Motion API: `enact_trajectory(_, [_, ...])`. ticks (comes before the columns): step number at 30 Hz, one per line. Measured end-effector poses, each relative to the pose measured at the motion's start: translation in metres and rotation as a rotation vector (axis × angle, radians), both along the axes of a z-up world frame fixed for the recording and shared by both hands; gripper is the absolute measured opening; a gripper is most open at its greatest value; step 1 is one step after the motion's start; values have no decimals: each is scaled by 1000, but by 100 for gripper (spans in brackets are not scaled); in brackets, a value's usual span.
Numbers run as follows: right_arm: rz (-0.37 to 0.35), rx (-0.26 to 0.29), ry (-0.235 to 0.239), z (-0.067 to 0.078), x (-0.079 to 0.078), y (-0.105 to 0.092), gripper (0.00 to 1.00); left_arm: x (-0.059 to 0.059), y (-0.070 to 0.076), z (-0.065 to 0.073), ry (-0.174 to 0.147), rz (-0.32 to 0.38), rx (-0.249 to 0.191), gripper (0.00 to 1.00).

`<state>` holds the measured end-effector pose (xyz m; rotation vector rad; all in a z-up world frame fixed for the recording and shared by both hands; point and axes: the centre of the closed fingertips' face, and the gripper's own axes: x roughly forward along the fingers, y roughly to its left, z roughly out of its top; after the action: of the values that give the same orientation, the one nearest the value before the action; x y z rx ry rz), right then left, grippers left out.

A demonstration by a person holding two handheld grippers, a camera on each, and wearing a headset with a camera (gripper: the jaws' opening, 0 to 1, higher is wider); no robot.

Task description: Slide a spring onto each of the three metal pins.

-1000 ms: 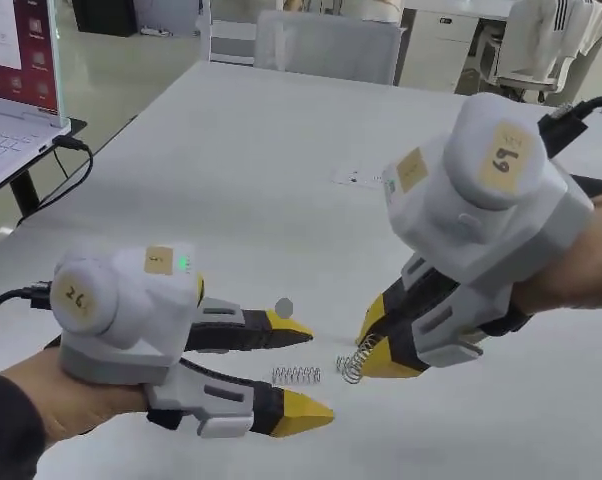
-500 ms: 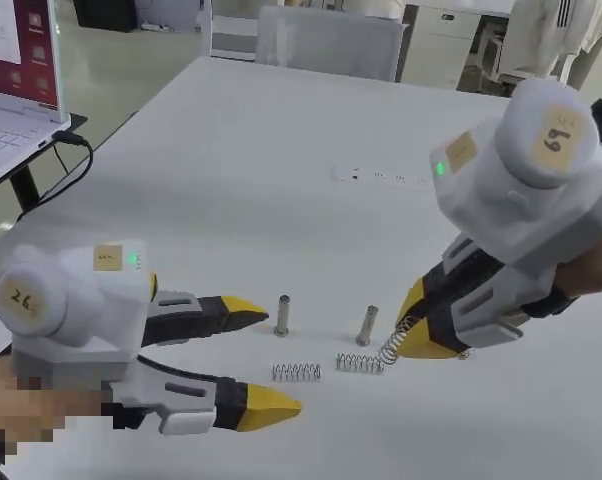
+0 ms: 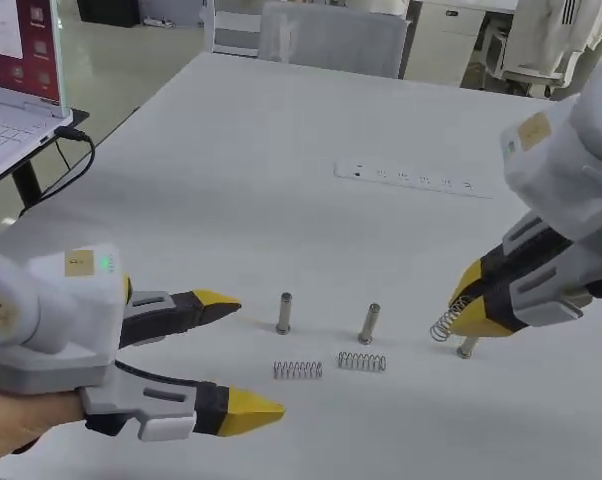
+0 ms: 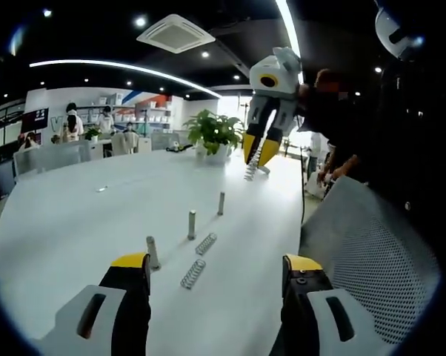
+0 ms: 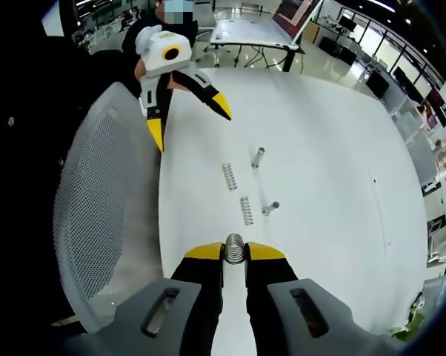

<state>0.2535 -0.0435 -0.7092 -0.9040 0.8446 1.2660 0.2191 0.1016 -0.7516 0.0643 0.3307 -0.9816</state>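
White table point(image 3: 281, 150), laptop point(image 3: 6, 130) at the far-left edge, power strip point(image 3: 411, 180) further back. Three pins stand upright in a row: left pin point(image 3: 284, 312), middle pin point(image 3: 369, 323), right pin point(image 3: 467, 347). The left and middle pins carry no spring.

Two springs lie flat just in front of the row, end to end with a small gap. First loose spring point(image 3: 297, 370) is near the left pin, second loose spring point(image 3: 362, 361) near the middle pin.

Right gripper point(image 3: 469, 312) has its jaws clamped on the held spring point(image 3: 446, 320). The right gripper view confirms it: coil pinched between the yellow tips, seen end-on. The spring sticks out of the tips at a tilt, its lower end just beside the right pin's top, not threaded on it. That pin is partly hidden behind a jaw tip, so I cannot tell whether spring and pin touch.

Left gripper point(image 3: 236, 355) has its jaws wide apart with nothing between them. It sits left of the pins, tips pointing toward the left pin and the first loose spring.
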Motion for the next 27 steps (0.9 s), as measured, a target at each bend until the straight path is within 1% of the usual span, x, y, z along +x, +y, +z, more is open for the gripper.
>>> enact_trajectory(2, [-15, -6, -8, 1, 5, -5, 8, 1, 1, -1, 0, 8, 0, 71])
enact_trajectory(6, [-48, -7, -18, 6, 15, -15, 8, 0, 3, -2, 1, 19, 0, 73])
enact_trajectory(9, [-76, -19, -35, 6, 27, -24, 8, 0, 5, -3, 2, 25, 2, 73])
enact_trajectory(12, [-102, -18, -25, 4, 35, -30, 8, 1, 6, -1, -2, 33, 1, 75])
enact_trajectory(15, [-130, -46, -22, -4, 46, -40, 8, 1, 7, -1, -3, 37, 2, 75])
enact_trajectory(17, [-148, -61, -6, -10, 50, -46, 8, 1, 8, 0, -5, 40, 3, 76])
enact_trajectory(21, [-170, -90, 6, -20, 59, -54, 8, 1, 9, -1, -5, 45, 4, 76])
enact_trajectory(24, [-178, -88, 26, -27, 61, -55, 8, 1, 10, -1, -4, 48, 4, 77])
enact_trajectory(27, [-188, -105, 26, -36, 66, -58, 8, 2, 11, -1, -5, 50, 3, 77])
